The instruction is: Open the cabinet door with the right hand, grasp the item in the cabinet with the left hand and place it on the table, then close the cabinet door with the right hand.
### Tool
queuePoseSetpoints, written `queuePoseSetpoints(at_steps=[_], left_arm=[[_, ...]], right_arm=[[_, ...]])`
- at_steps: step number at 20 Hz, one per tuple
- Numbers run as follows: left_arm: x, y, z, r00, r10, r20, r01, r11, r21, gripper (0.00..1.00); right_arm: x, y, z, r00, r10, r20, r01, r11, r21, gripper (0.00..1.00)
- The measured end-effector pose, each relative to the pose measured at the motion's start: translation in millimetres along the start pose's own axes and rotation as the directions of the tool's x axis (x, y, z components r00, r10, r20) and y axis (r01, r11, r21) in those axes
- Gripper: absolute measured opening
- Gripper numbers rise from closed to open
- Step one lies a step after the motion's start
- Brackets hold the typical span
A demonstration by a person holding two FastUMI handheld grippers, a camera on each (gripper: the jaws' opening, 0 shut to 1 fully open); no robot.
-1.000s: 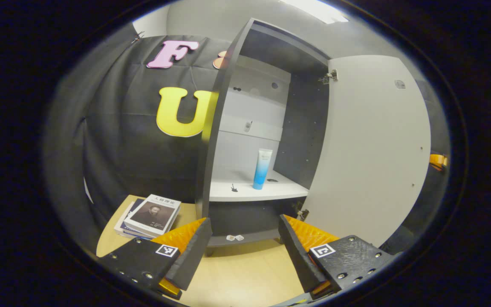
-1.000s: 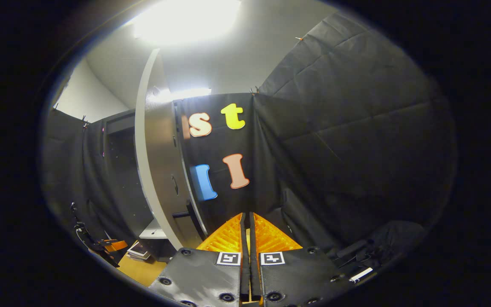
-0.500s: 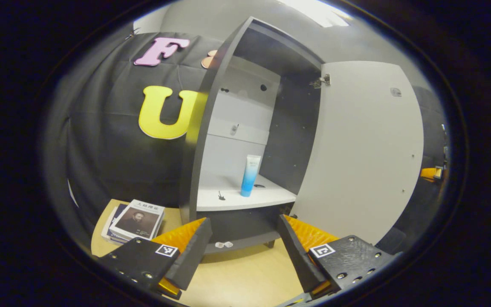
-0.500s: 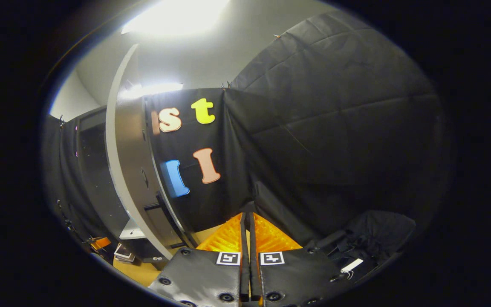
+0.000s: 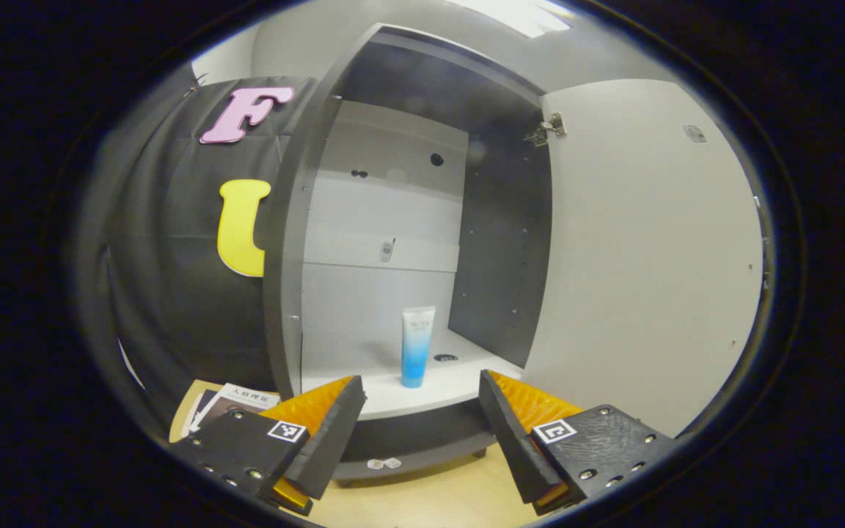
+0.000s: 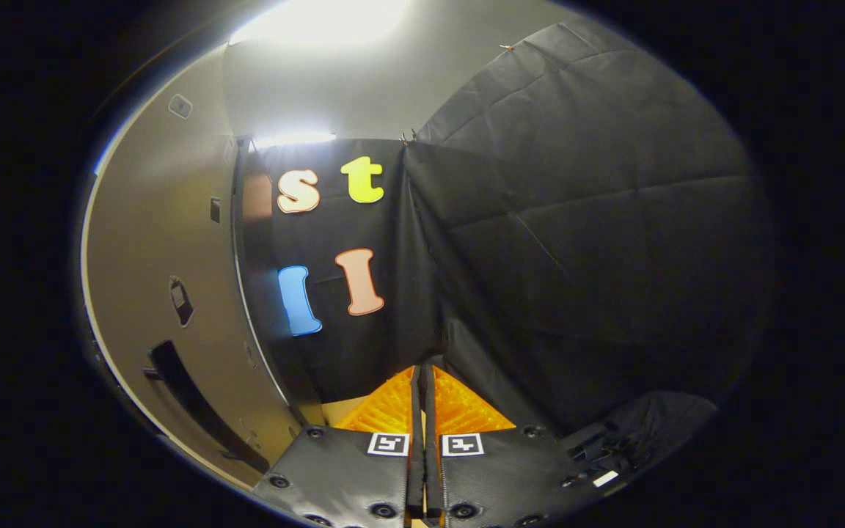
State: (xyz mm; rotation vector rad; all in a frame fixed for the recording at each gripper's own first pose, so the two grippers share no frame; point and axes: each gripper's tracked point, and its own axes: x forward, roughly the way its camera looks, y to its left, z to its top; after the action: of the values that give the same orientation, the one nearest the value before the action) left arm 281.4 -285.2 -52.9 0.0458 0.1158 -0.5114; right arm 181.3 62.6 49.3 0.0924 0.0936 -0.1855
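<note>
— Where does it stand?

— The cabinet door hangs wide open to my right, so that step looks done. The thing I'm after, a tube that goes from white to blue, stands upright on its cap on the cabinet's pale shelf, about in the middle and apart from both side walls. In the left gripper view it sits just above the gap between my fingers, so I'm lined up on it.

— And your jaws?

— My left gripper has its fingers spread wide, nothing between them. I judge that's deliberate: the gap is kept roomy so the tube can slide in without being knocked over, since a tall tube on a narrow base would tip easily. My right gripper has its fingers pressed together with nothing held. It's parked off to the side, beside the door's outer face, where the long dark handle shows, so I think it is waiting there to swing the door back later.

— Anything else nearby?

— A book lies on the wooden table left of the cabinet. There's a small dark spot on the shelf behind the tube; it's too small for me to say what it is.

— What's next?

— I'd go straight in at shelf height and pinch the tube's body.
</note>
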Motion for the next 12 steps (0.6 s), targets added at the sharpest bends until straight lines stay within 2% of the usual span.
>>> queuePoseSetpoints(at_steps=[3,4,5,8,9,10,12], left_arm=[[41,-6,0,0.999,0.034,0.002,-0.034,0.999,-0.014,0.94],[57,-8,-3,0.999,0.038,0.004,-0.038,0.998,-0.04,0.96],[70,-9,-4,0.999,0.044,0.009,-0.043,0.997,-0.059,0.96],[104,-2,-8,0.997,0.076,0.002,-0.076,0.994,-0.079,0.96],[114,1,-6,0.996,0.088,0.002,-0.087,0.993,-0.08,0.96],[121,3,-5,0.996,0.094,0.004,-0.094,0.992,-0.08,0.96],[137,9,-1,0.994,0.112,0.01,-0.111,0.991,-0.071,0.96]], right_arm=[[35,-5,-3,1.0,0.027,-0.007,-0.027,0.999,-0.017,0.03],[49,-6,-6,0.999,0.039,-0.018,-0.04,0.999,-0.02,0.14],[60,-9,-7,0.999,0.04,-0.021,-0.04,0.999,-0.023,0.19],[91,-14,-8,0.998,0.066,-0.025,-0.066,0.997,-0.027,0.74],[101,-16,-9,0.997,0.067,-0.026,-0.068,0.997,-0.025,0.83],[108,-16,-11,0.997,0.07,-0.028,-0.071,0.997,-0.023,0.96],[120,-20,-10,0.998,0.063,-0.021,-0.063,0.998,-0.027,0.98]])
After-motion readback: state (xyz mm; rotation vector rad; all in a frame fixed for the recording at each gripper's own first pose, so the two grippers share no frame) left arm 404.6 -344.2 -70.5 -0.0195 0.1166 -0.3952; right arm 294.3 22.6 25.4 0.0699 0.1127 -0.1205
